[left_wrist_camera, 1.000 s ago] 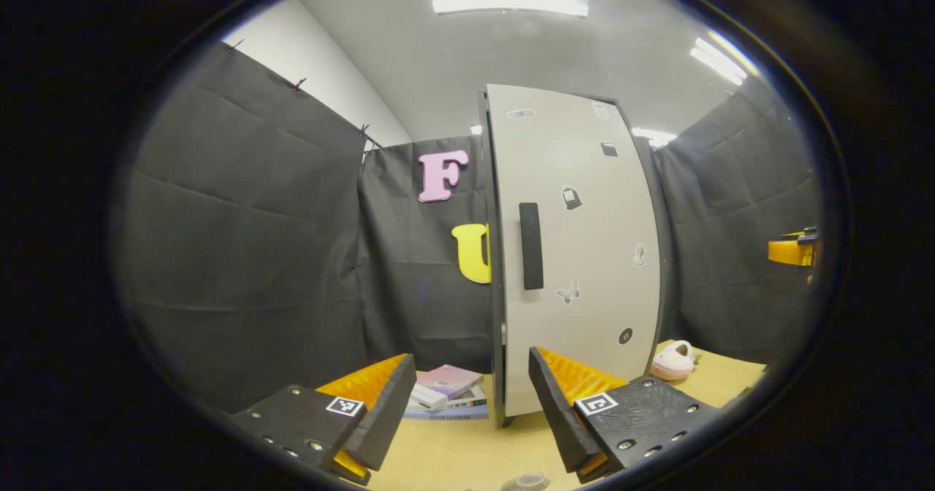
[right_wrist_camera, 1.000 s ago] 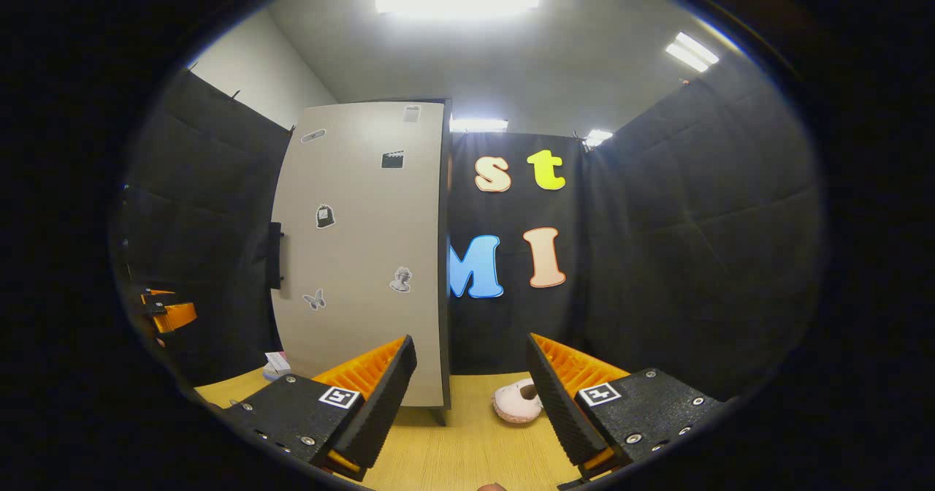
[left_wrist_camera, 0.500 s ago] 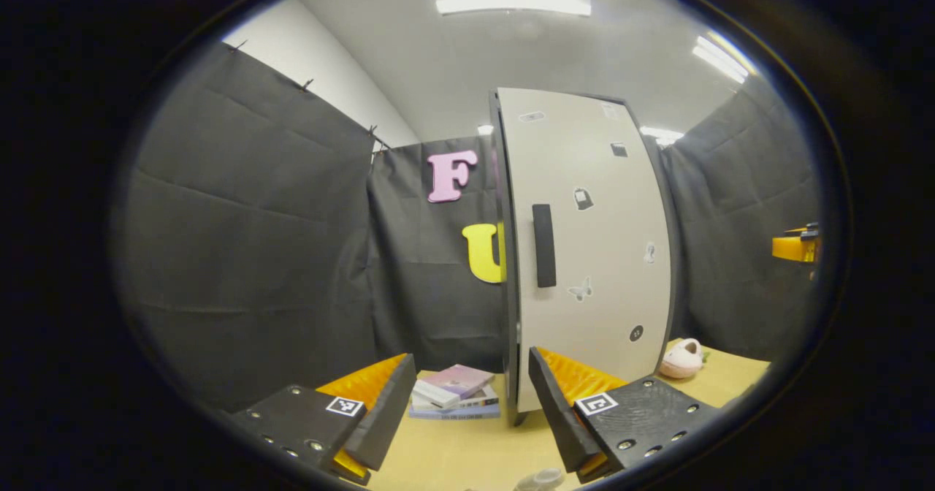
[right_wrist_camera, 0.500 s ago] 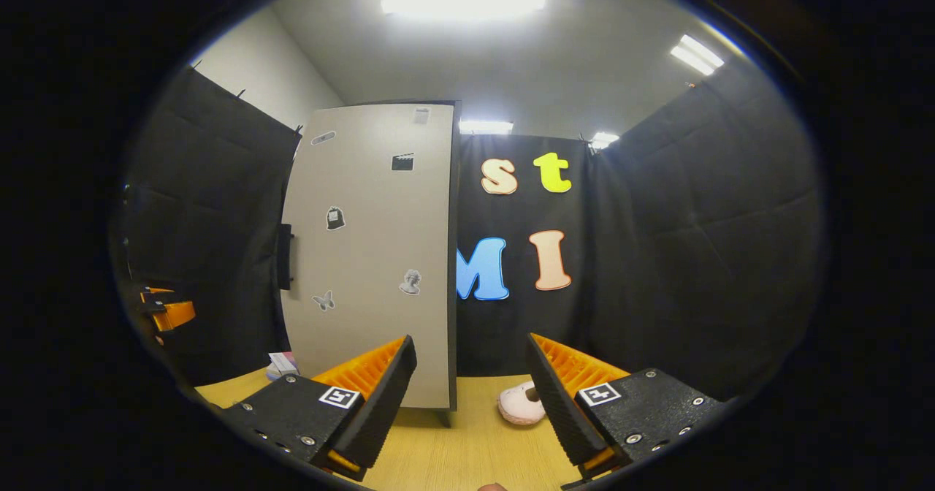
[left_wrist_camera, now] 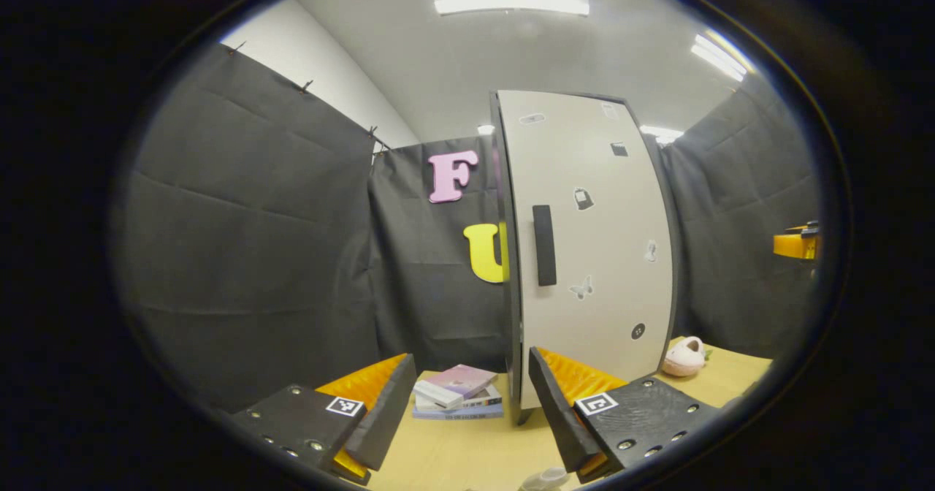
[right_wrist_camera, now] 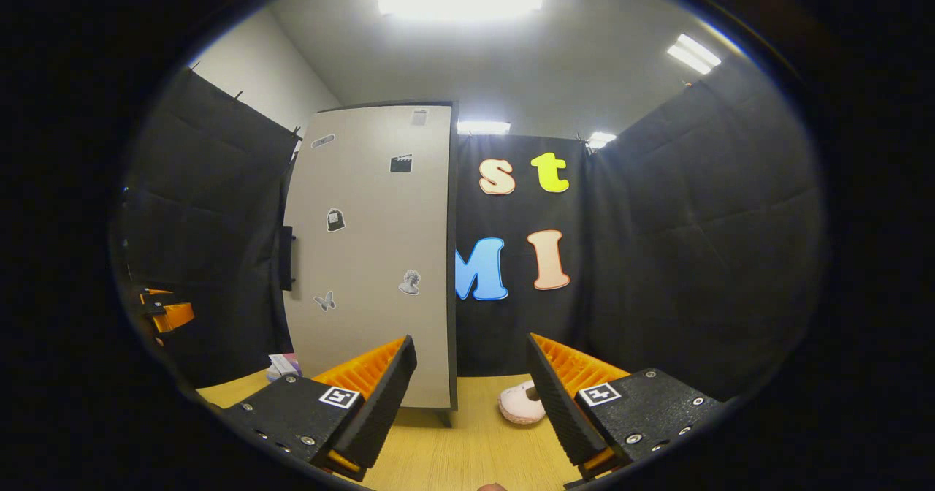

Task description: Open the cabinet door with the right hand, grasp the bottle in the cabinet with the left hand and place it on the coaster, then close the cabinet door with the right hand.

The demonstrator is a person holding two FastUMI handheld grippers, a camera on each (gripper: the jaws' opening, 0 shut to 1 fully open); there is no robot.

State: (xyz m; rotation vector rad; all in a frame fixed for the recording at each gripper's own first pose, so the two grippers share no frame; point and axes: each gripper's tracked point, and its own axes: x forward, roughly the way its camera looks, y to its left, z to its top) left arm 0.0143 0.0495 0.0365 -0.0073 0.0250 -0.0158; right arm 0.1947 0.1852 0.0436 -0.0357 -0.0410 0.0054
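Barely anything has shifted: the left hand-held gripper (left_wrist_camera: 467,410) and right hand-held gripper (right_wrist_camera: 467,403) stay spread and empty over the table (right_wrist_camera: 467,454). Since a second ago, the cabinet door (left_wrist_camera: 592,257), closed at one o'clock, slid slightly rightward; its handle (left_wrist_camera: 543,245) is untouched, so opening hasn't begun. Bottle presumably behind it.

**Two low views toward the cabinet**

Both cameras sit low above the desk (left_wrist_camera: 467,454), facing the closed cabinet door (left_wrist_camera: 592,257) from some way off. The left gripper view meets it from the handle (left_wrist_camera: 544,245) side; the right gripper view from the opposite edge. Both share the door and the pink slipper (right_wrist_camera: 520,403).
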